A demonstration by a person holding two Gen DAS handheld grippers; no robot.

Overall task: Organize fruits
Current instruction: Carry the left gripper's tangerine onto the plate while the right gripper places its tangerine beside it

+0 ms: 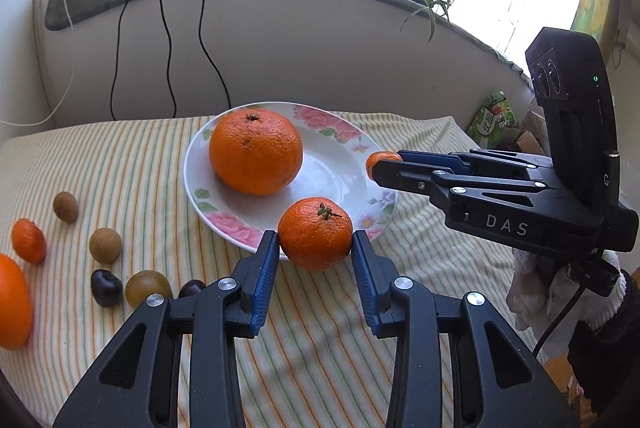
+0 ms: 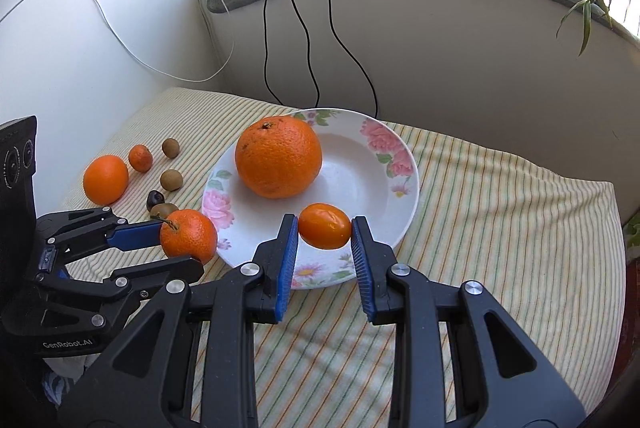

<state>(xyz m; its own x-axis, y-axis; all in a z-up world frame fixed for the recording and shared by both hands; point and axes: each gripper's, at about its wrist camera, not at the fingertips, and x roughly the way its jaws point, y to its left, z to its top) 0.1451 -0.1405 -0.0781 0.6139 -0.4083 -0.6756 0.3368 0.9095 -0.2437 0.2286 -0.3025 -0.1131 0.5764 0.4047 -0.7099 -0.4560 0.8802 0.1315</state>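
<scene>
The left gripper [image 1: 315,240] is clamping a tangerine [image 1: 315,232] just over the plate's [image 1: 340,171] near rim, while the right gripper [image 2: 325,228] is clamping a kumquat [image 2: 325,226], long axis running pad to pad, already above the plate's near edge. The big orange [image 2: 279,156] is sitting toward the plate's far left, leaving bare plate straight ahead of both fruits, so the kumquat looks nearer to a drop. Loose fruits [image 1: 105,244] are waiting on the cloth's [image 1: 120,167] left edge.

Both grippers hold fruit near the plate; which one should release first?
Right, probably. The right gripper holds the kumquat already above the plate bowl. The left gripper grips the mandarin only at the plate's near rim.
</scene>
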